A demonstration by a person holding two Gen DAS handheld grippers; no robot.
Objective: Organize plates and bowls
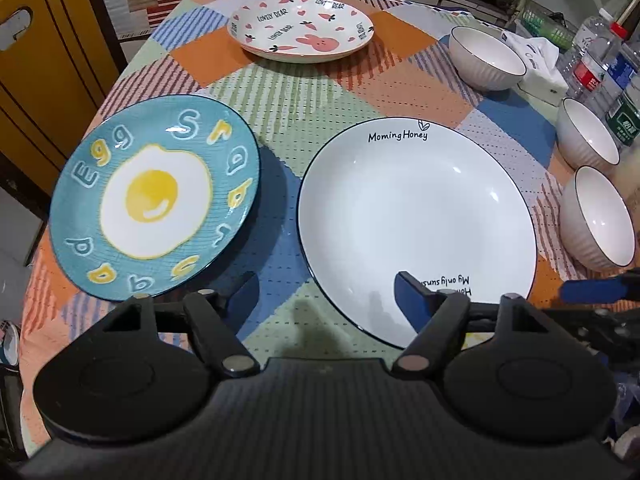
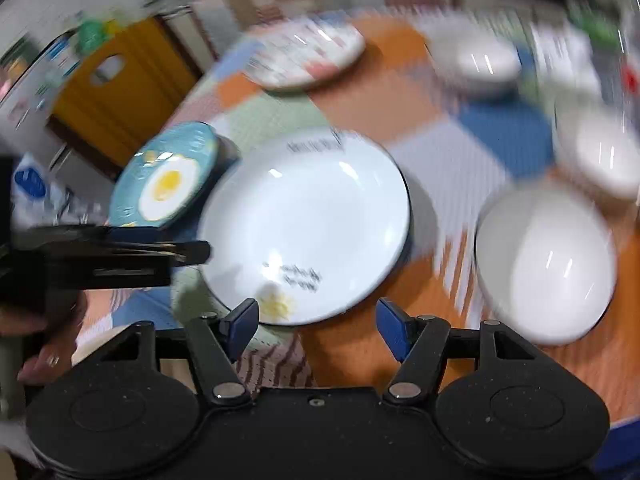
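Observation:
A big white plate [image 1: 416, 224] with black lettering lies on the patchwork tablecloth [image 1: 312, 92]. A teal egg plate [image 1: 156, 196] lies to its left, a bunny plate [image 1: 300, 26] at the far end. Three white ribbed bowls [image 1: 486, 58] [image 1: 588, 134] [image 1: 598, 218] line the right side. My left gripper [image 1: 326, 298] is open and empty above the near edge, its right finger over the white plate's rim. In the blurred right wrist view my right gripper [image 2: 316, 326] is open and empty near the white plate [image 2: 304, 224], with a bowl [image 2: 544, 264] to its right.
Plastic bottles [image 1: 600, 60] and a white tissue pack [image 1: 540, 68] stand at the table's right edge. A yellow board [image 1: 44, 52] stands left of the table. The left gripper with the hand holding it shows in the right wrist view [image 2: 120, 256].

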